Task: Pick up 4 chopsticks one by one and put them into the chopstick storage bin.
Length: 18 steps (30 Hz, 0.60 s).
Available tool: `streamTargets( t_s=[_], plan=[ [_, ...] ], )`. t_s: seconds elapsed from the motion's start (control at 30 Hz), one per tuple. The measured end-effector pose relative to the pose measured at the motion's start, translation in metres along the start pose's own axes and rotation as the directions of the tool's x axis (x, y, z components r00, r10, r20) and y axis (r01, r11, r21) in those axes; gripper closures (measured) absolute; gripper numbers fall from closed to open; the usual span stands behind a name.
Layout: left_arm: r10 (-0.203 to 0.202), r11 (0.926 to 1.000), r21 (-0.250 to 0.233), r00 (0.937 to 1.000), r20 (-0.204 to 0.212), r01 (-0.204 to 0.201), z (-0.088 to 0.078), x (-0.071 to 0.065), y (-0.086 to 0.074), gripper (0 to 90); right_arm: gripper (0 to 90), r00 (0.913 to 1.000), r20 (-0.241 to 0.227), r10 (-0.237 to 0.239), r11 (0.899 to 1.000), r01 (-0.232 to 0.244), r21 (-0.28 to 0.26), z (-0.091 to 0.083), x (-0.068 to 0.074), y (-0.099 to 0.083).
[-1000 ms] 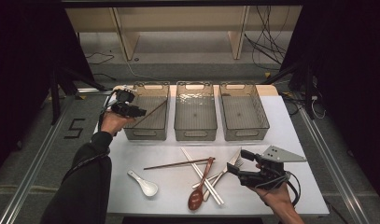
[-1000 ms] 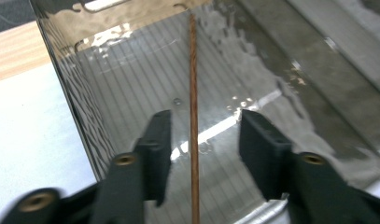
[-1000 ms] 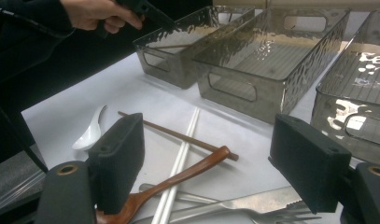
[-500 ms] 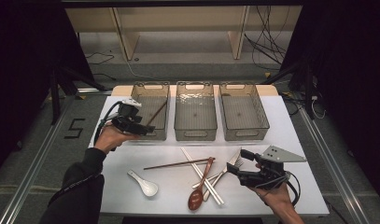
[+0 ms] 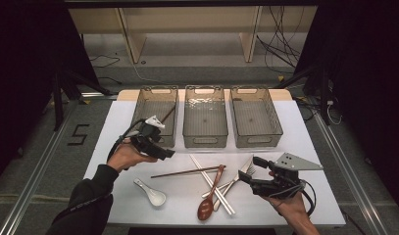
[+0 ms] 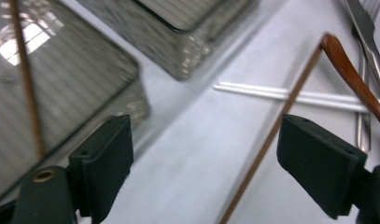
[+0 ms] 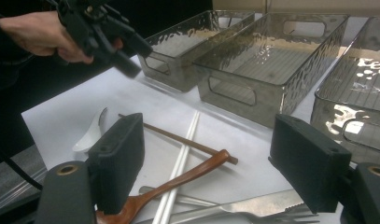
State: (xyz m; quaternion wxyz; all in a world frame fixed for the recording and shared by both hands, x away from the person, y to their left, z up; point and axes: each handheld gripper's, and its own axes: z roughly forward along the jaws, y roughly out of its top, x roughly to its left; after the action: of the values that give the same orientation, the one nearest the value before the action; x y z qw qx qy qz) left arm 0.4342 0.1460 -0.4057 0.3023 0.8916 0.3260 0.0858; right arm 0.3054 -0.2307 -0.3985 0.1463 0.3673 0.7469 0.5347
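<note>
My left gripper point(image 5: 166, 152) point(image 6: 211, 168) hangs over the white table just in front of the left bin point(image 5: 153, 116). Its jaws have just been opening and stand wide with nothing gripped. A brown chopstick point(image 5: 168, 113) point(image 6: 28, 84) leans inside that bin. Another brown chopstick point(image 5: 187, 172) point(image 6: 267, 149) lies on the table below and beyond the left jaws. My right gripper point(image 5: 248, 170) point(image 7: 213, 163) rests open at the front right, pointing at the pile of cutlery. From there the left gripper point(image 7: 129, 58) appears at the upper left.
Middle bin point(image 5: 205, 116) and right bin point(image 5: 256, 116) stand behind the pile. A pair of white chopsticks point(image 5: 211, 183), a wooden spoon point(image 5: 209, 196), a fork and knife point(image 5: 241, 174) cross each other. A white ceramic spoon point(image 5: 150, 192) lies at the front left.
My left gripper came back from the left bin toward the near side and the right, and its jaws opened. The brown chopstick it carried now leans in that bin. The right gripper stayed put.
</note>
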Motion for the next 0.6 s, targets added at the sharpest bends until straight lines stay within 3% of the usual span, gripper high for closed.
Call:
streamTargets(
  t_s=[0.3,0.6],
  plan=[
    [0.05,0.9956,0.078,0.9984,0.027,-0.052,0.019,-0.015,-0.003,17.3,27.1,1.0,0.001,-0.001,1.0,0.001,0.001,0.0,0.0,0.0],
    [0.067,0.9882,0.136,0.9973,0.031,-0.071,0.031,-0.02,-0.007,17.6,27.1,1.0,0.0,-0.004,1.0,0.004,0.007,0.0,0.001,0.0]
  ],
)
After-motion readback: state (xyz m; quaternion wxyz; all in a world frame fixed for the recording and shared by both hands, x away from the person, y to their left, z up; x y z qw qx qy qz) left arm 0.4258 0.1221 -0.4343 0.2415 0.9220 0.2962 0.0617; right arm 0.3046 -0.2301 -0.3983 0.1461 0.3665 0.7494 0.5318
